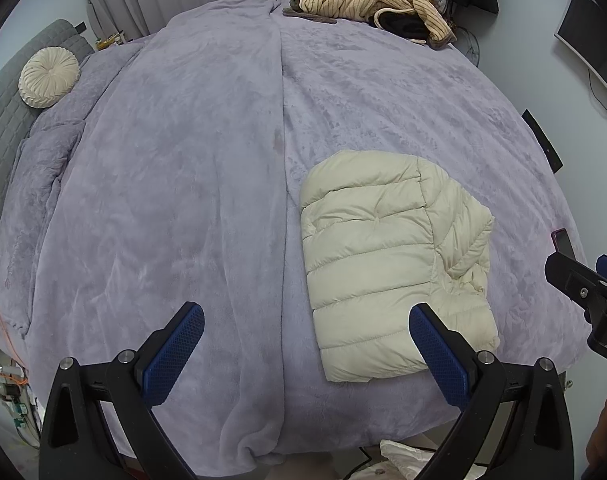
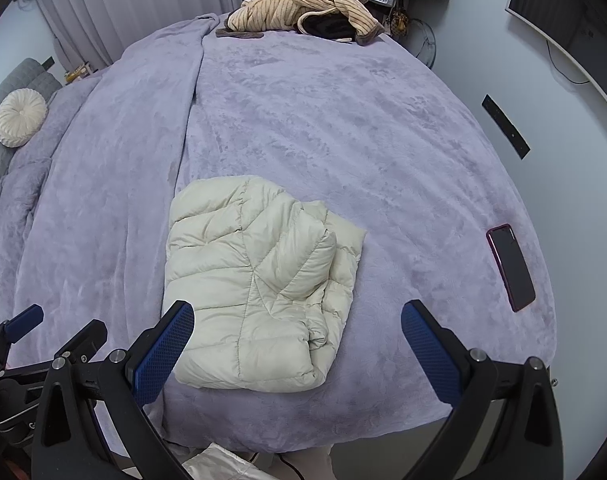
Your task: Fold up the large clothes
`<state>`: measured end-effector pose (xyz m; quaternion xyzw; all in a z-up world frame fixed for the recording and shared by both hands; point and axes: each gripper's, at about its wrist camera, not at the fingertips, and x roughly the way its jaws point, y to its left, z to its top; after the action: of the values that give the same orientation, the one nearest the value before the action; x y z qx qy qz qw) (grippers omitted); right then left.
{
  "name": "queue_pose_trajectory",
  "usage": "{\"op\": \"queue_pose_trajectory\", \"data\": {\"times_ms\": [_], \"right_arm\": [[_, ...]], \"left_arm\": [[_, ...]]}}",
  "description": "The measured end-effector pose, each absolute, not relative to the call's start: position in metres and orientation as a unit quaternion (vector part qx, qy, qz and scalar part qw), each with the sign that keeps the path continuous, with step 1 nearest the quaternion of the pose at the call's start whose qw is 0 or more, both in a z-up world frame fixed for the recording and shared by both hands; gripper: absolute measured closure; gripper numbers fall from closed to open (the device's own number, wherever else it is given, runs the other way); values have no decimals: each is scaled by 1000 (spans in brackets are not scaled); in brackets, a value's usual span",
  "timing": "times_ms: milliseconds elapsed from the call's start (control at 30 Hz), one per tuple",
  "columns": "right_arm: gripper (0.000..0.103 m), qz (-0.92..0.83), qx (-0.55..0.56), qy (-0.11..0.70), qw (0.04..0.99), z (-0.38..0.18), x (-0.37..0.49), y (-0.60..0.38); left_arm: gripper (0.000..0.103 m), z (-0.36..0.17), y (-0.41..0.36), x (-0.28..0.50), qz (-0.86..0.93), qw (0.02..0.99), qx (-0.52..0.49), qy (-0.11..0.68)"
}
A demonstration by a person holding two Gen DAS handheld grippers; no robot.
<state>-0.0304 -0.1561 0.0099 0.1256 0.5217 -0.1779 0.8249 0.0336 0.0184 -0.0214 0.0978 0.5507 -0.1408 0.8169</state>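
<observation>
A lilac plush blanket (image 2: 343, 128) covered the bed, with a folded cream puffer jacket (image 2: 255, 300) lying near its front edge, a phone (image 2: 511, 268) well to its right and striped clothes (image 2: 303, 10) heaped at the far side. Curtains and a wall screen (image 2: 575, 28) ran out of frame. Both the left gripper (image 1: 306, 354) and right gripper (image 2: 297, 350) hung above with fingers spread, holding nothing.

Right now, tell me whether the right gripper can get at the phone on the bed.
Probably yes. The right gripper is open and holds nothing, and the phone lies alone on the purple blanket, just ahead of its outer finger. The folded cream jacket sits on the other side, out of the way.
</observation>
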Motion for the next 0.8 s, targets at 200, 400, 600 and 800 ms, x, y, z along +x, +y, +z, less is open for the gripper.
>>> {"op": "queue_pose_trajectory", "data": {"times_ms": [200,400,600,800], "right_arm": [[0,-177,125,522,825,10,-29,-155],[0,-176,123,524,824,7,-30,-158],[0,-175,123,525,824,5,-29,-159],[0,-174,121,526,824,5,-30,-158]], "left_arm": [[0,-22,19,32,-142,816,99,551],[0,-22,19,32,-142,817,100,550],[0,-23,21,34,-142,816,104,551],[0,-23,22,36,-142,816,104,551]]}}
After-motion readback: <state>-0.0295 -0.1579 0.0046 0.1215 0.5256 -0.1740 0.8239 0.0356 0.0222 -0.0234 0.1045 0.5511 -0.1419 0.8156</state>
